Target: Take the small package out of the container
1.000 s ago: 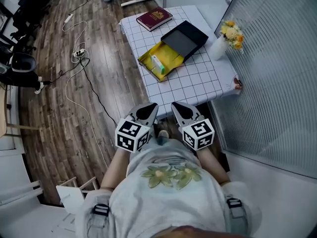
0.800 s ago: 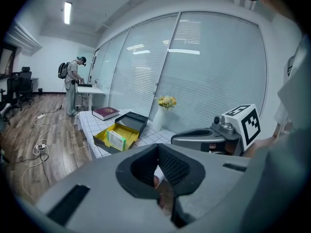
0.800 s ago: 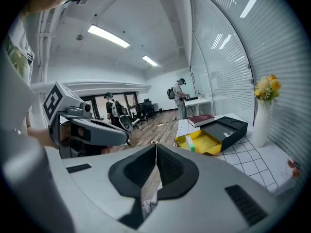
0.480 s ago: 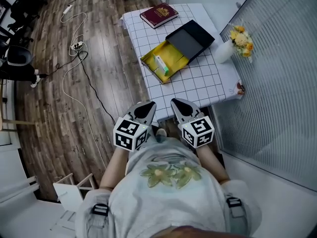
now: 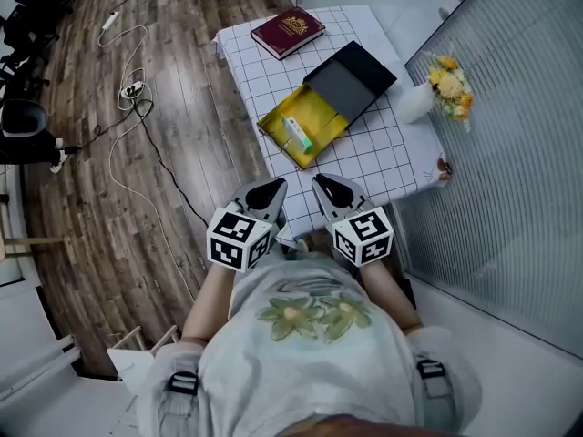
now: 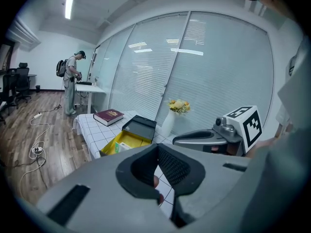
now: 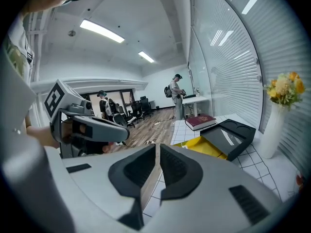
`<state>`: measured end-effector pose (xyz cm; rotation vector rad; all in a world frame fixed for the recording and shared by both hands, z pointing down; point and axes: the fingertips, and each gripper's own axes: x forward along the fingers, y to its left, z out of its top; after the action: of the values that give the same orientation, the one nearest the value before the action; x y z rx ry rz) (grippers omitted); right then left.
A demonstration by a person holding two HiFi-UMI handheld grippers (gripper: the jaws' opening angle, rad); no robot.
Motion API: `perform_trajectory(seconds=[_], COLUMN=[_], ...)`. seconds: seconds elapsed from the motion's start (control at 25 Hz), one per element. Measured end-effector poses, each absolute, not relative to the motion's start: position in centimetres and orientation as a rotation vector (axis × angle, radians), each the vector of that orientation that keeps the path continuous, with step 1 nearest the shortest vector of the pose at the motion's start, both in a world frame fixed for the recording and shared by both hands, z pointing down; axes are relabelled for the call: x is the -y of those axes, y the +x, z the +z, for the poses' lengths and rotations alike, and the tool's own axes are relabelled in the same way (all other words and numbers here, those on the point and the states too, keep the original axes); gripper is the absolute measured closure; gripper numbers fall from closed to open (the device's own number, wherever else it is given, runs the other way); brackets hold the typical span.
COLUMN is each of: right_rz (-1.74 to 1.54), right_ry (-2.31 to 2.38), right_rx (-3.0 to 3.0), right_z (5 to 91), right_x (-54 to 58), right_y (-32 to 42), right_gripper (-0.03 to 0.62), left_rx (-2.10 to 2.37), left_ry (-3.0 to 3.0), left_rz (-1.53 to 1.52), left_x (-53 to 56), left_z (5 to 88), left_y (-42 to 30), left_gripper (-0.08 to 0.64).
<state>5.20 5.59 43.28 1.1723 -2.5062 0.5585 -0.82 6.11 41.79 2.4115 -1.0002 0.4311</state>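
Small package (image 5: 296,133) lies flat in the left half of the yellow container (image 5: 323,121), on the table (image 5: 383,157) well ahead of you. Left gripper (image 5: 265,189) and right gripper (image 5: 332,188) hang by the near table edge, each with jaws together and empty. Spread one pair before reaching in, then come down across the package's long sides, clear of the black lid (image 5: 351,78) on the right.

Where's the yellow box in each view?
Head view: yellow box, upper middle.
Left gripper view: yellow box, left of centre.
Right gripper view: yellow box, right of centre.
Shared landmark: red book, beyond it in each view.
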Motion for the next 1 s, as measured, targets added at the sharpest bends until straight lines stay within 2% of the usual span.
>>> perform_trajectory(seconds=[0.48,0.6,1.0], right_rz=[0.594,0.614,0.625], right_ry=[1.193,1.173,1.167], right_rx=[2.444,2.441,2.391], right_z=[44.7,45.3,47.7], right_x=[-0.3,0.5,3.3], right_y=[4.8,4.5,3.6], right_gripper=[0.574,0.531,0.454], left_rx=[0.928,0.911,0.897], left_ry=[2.402,2.399,2.366], left_rz=[0.452,0.464,0.494], left_x=[-0.3,0.6,2.7], left_z=[42.9,43.3,44.8], left_y=[-1.1,-1.0,-1.9], left_gripper=[0.552,0.552,0.554])
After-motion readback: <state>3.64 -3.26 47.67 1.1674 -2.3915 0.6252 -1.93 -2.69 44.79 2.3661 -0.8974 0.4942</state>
